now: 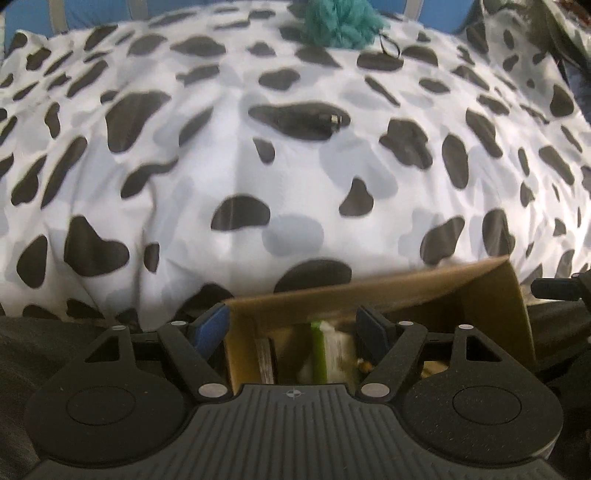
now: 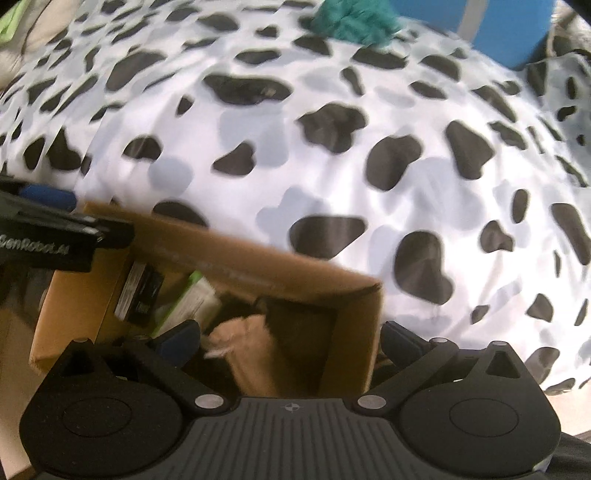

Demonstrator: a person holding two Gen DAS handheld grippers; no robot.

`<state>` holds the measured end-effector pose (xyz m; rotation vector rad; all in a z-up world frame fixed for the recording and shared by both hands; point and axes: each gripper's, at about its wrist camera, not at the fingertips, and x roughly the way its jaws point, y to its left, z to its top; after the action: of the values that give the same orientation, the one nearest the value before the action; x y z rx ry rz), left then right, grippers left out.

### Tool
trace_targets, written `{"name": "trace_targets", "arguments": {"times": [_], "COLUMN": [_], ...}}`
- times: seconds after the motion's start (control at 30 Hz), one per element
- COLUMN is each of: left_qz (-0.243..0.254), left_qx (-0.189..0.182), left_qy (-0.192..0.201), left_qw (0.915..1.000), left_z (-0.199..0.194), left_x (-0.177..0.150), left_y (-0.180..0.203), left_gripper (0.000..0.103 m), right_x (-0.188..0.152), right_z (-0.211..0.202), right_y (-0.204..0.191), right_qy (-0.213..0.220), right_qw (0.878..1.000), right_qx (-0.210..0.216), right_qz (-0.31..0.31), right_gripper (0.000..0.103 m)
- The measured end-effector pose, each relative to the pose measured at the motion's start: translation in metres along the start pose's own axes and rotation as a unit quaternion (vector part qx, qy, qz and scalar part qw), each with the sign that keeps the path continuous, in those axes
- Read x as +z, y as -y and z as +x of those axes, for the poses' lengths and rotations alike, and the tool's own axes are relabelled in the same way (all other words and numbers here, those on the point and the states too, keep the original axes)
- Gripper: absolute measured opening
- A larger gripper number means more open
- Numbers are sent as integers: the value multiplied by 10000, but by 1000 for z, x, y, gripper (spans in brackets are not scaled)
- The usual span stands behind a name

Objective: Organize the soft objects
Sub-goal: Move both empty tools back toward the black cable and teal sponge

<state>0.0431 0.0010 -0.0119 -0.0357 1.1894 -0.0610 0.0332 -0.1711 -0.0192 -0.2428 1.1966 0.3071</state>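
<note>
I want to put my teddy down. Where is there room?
The cow-print blanket lies bare between the teal fluffy toy and the cardboard box. The box is crowded, with both grippers over it.

Both views are smeared by motion blur. In the left wrist view the teal fluffy thing is cut off by the top edge, and the cardboard box at lower centre is half hidden behind the gripper body, its contents an unreadable green-and-white smear. In the right wrist view the tan soft item inside the box runs under the gripper's housing, so its shape cannot be told. At left the other gripper is cropped; its lettering starts off-frame.
</note>
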Motion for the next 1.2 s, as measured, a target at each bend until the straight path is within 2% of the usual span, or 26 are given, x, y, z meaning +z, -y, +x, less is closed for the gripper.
{"name": "trace_targets", "arguments": {"times": [0.3,0.53,0.97,1.2], "left_qz": [-249,-260,177,234], "left_qx": [-135,-174,-287,-266], "left_qy": [655,1052,1640,1703], "left_qw": [9975,9940,9859,9848], "left_z": [-16,-26,-39,-30], "left_x": [5,6,11,20], "left_y": [-4,-4,5,4], "left_gripper": [75,75,75,75], "right_x": [8,11,12,18], "right_z": [-23,-41,-55,-59], "right_y": [22,30,37,48], "right_qy": [803,1440,1948,2128], "right_qw": [9944,9851,9755,9703], "right_qx": [-358,-542,-504,-462], "right_qz": [588,769,886,1050], "right_gripper": [103,103,103,103]}}
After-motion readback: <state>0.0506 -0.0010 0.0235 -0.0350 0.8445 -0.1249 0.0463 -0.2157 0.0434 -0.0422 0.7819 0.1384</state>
